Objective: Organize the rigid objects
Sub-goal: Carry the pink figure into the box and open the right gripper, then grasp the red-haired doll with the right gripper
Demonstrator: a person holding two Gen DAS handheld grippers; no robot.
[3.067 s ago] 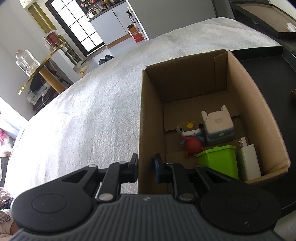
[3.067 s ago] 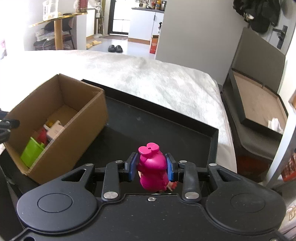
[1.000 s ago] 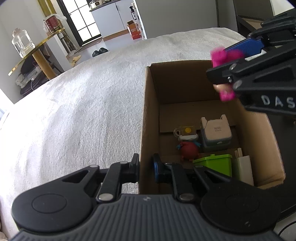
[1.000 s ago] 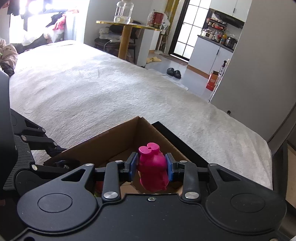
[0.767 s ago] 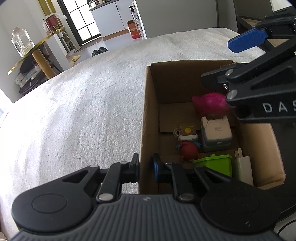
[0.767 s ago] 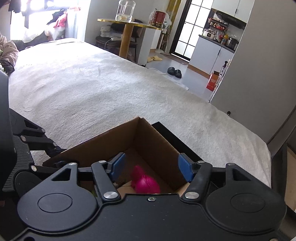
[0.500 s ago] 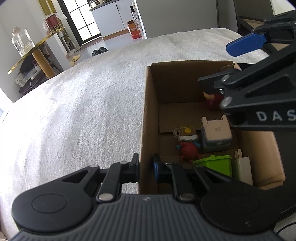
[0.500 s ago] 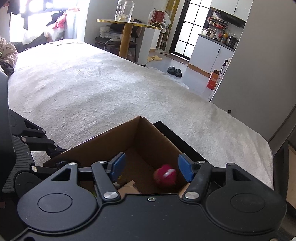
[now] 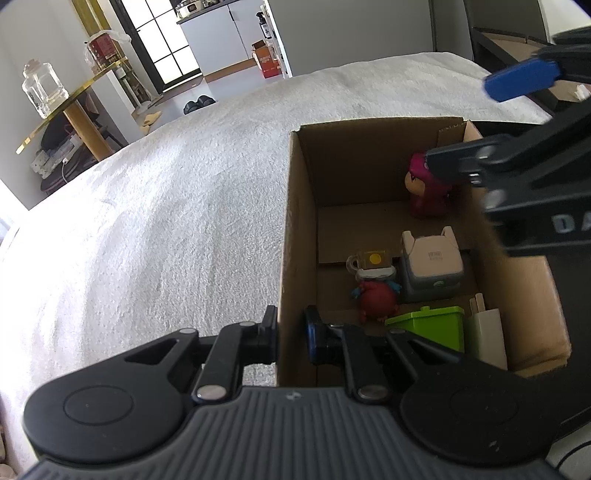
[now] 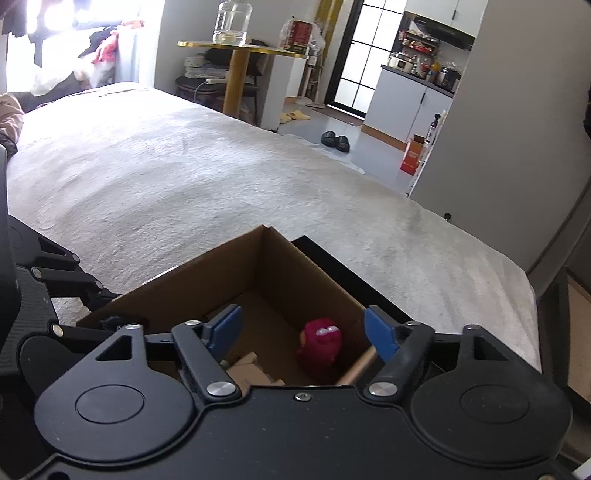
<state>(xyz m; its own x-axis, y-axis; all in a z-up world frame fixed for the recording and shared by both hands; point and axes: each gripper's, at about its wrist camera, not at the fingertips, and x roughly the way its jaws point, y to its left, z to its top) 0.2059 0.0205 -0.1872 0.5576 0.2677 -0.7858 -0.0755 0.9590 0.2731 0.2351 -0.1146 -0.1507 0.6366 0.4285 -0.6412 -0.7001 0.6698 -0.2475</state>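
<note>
An open cardboard box (image 9: 299,206) stands on the white bed cover. Inside, a pink toy figure (image 9: 424,192) stands in the far right corner; it also shows in the right wrist view (image 10: 319,341). A grey-white gadget (image 9: 432,262), a red toy (image 9: 376,299), a green bin (image 9: 432,325) and a white block (image 9: 487,339) fill the near part. My left gripper (image 9: 291,334) is shut on the box's near left wall. My right gripper (image 10: 301,332) is open and empty above the box's far right corner.
A black tray (image 10: 354,275) lies under and to the right of the box. The white bed cover (image 9: 147,221) spreads left and behind. A gold side table with a glass jar (image 10: 232,26) stands beyond the bed.
My right gripper carried the pink toy over the box, opened and dropped it. The toy fell, tumbled and now stands in the far right corner. The left gripper has held still.
</note>
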